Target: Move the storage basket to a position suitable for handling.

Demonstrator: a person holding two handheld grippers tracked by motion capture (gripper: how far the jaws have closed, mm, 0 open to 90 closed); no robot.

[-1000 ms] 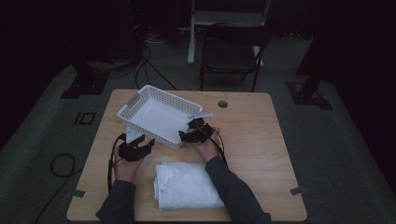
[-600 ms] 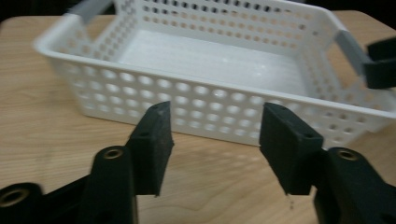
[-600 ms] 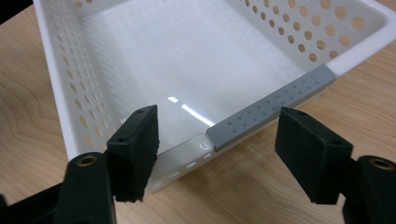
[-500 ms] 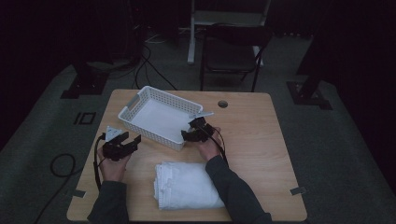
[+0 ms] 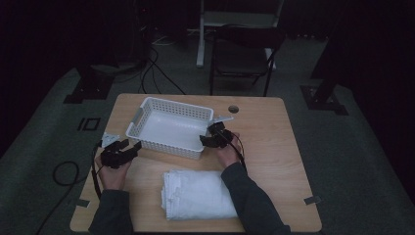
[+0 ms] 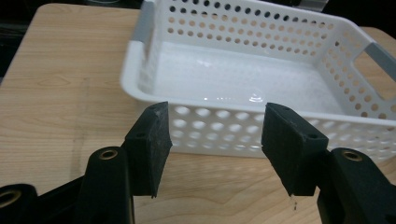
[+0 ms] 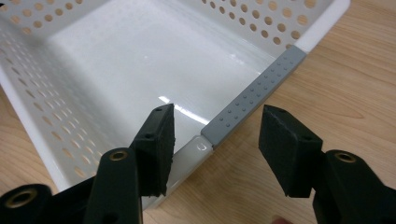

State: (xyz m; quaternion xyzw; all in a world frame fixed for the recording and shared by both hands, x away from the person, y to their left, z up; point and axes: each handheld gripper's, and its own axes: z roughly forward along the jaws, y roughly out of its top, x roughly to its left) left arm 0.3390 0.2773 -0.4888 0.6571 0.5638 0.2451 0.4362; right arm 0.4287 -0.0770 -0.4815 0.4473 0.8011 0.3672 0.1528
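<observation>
A white perforated basket (image 5: 171, 127) with grey handles stands empty at the middle of the wooden table (image 5: 274, 147). A folded white towel (image 5: 195, 193) lies near the front edge, between my forearms. My left gripper (image 5: 128, 147) is left of the basket's near corner; its jaws have just been opening and stand open (image 6: 215, 121), facing the basket wall (image 6: 233, 135) with nothing between them. My right gripper (image 5: 209, 137) is at the basket's right end. Its jaws (image 7: 215, 126) have just been closing and straddle the grey handle (image 7: 254, 95), one pad inside the basket, without touching it.
A round cable hole (image 5: 233, 108) lies in the tabletop behind my right gripper. A dark chair (image 5: 244, 49) stands beyond the far edge, and cables (image 5: 63, 171) trail on the floor at the left.
My left gripper has drawn away to the left from the basket's near corner. The right gripper has stayed at the basket's right end and its jaws have narrowed.
</observation>
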